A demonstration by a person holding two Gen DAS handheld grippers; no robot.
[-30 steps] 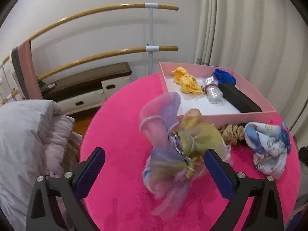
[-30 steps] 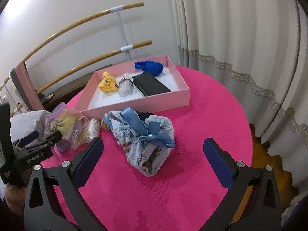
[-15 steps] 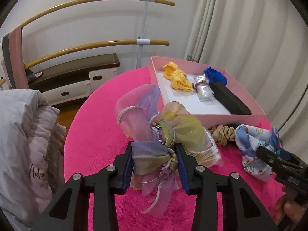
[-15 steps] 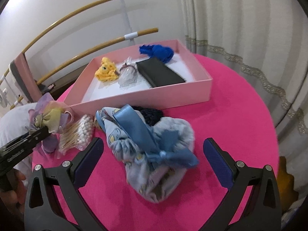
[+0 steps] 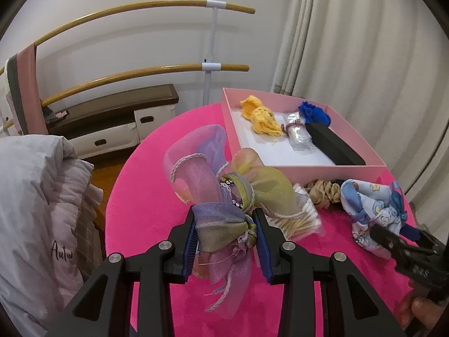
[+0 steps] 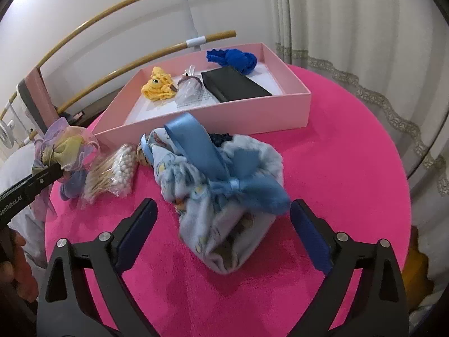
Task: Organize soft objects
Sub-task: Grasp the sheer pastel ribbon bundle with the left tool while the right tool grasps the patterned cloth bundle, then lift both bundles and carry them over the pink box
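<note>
A pastel organza bow [image 5: 213, 174] lies on the pink round table [image 5: 146, 196]. My left gripper [image 5: 226, 219] is closing, its blue pads pressing the bow's lower loop from both sides. A blue printed drawstring pouch [image 6: 224, 185] with a satin ribbon lies between the fingers of my right gripper [image 6: 223, 206], which stands open without touching it. Behind both things is a pink box [image 6: 224, 120]. The right wrist view shows the bow [image 6: 70, 146] at the far left. The pouch [image 5: 373, 205] appears at the right of the left wrist view.
The box holds a yellow crochet piece [image 6: 158, 87], a blue one [image 6: 235, 59], a black case [image 6: 233, 87] and a clear packet [image 6: 190, 90]. A bag of cotton swabs [image 6: 112, 174] and a beige scrunchie [image 5: 322, 193] lie by the box. A grey jacket [image 5: 36, 196], a wooden barre [image 5: 140, 8] and a curtain [image 5: 364, 42] stand around the table.
My left gripper went from wide open around the bow to closed on its lower loop. My right gripper came down closer to the pouch, and its fingers now reach either side of it.
</note>
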